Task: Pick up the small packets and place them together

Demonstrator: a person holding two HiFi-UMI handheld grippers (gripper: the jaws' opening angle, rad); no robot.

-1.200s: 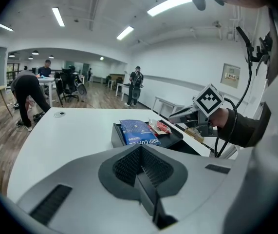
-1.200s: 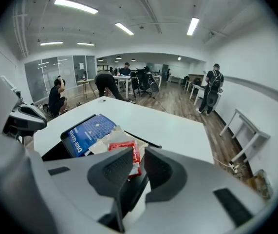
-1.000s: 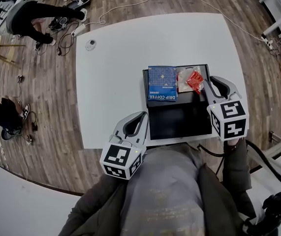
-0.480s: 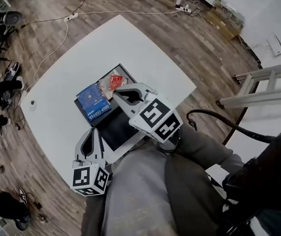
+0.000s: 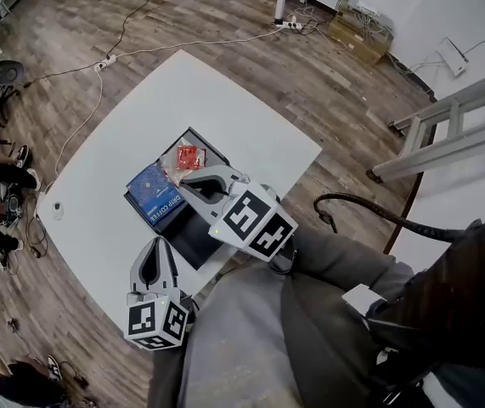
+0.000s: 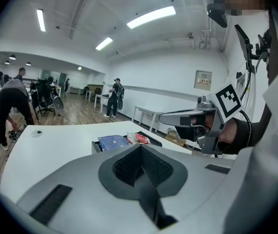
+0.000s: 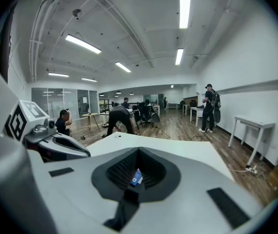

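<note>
On the black tray (image 5: 187, 238), found the blue packet (image 5: 153, 187) lying flat just beside the red packet (image 5: 189, 155), tray itself set on the white table (image 5: 225, 109). Noted the right gripper (image 5: 183, 183) clenched on that blue packet's near edge, with a printed blue sliver showing between its pads. Saw the left gripper (image 5: 159, 243) closed on nothing, low by the table's edge. Judged the packet light, thin and floppy, likely to droop from a corner pinch; better taken along a sealed edge. Read its long axis as running away from the person, print strip at the near end
</note>
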